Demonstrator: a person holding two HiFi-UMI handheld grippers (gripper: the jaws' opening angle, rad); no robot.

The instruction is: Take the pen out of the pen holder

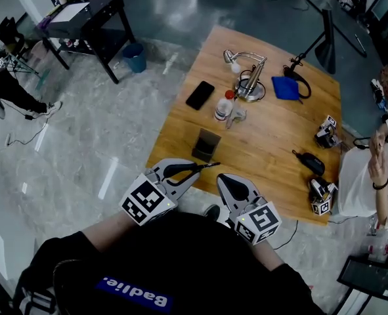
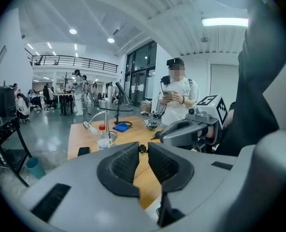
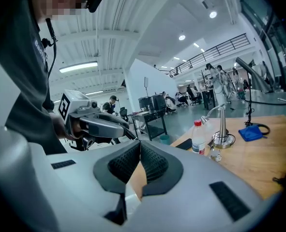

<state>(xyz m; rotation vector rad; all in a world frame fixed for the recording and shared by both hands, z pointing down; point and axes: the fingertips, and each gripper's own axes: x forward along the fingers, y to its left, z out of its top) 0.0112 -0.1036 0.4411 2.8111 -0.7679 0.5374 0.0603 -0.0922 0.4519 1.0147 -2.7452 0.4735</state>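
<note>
Grey marble flooring was seen under a light wooden table (image 1: 266,143). Nearest, the right gripper (image 1: 224,178) was held with jaws together and empty, while the left gripper (image 1: 196,170) was clamped on a slim black pen (image 1: 210,165), carried clear above the table's near edge. Beyond it, the dark square pen holder (image 1: 207,145) was seen standing on the table; removal was judged done, with only the setting-down remaining.

Phone (image 1: 199,95), water bottle (image 1: 224,105) and desk lamp (image 1: 249,77) sat on the wooden table (image 1: 272,143), well ahead of the left gripper (image 1: 194,170). Blue cloth (image 1: 285,88) lay beyond, further right. Bystander in white (image 1: 361,182) stood out to the side of the right gripper (image 1: 228,179), past the table edge.
</note>
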